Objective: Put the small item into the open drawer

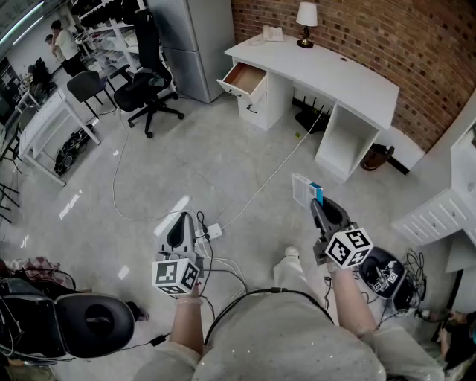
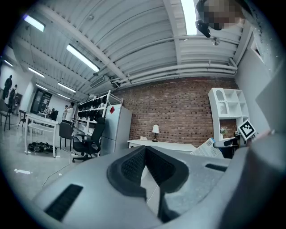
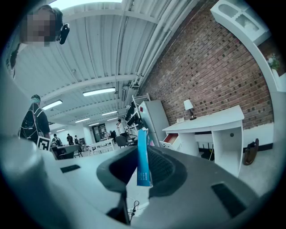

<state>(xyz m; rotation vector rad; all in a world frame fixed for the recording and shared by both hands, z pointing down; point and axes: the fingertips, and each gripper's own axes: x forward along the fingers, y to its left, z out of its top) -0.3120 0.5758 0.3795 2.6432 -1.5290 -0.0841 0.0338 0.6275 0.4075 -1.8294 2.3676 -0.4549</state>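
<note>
My right gripper is shut on a small flat box, white with a blue edge, held well above the floor; in the right gripper view the small box stands upright between the jaws. My left gripper hangs lower left, jaws together and nothing between them. The open drawer, with a brown wooden inside, juts from the left end of the white desk far ahead; the open drawer also shows in the right gripper view.
A lamp and a phone stand on the desk by the brick wall. Office chairs and a grey cabinet lie left of the drawer. Cables trail over the floor. White shelves are at right.
</note>
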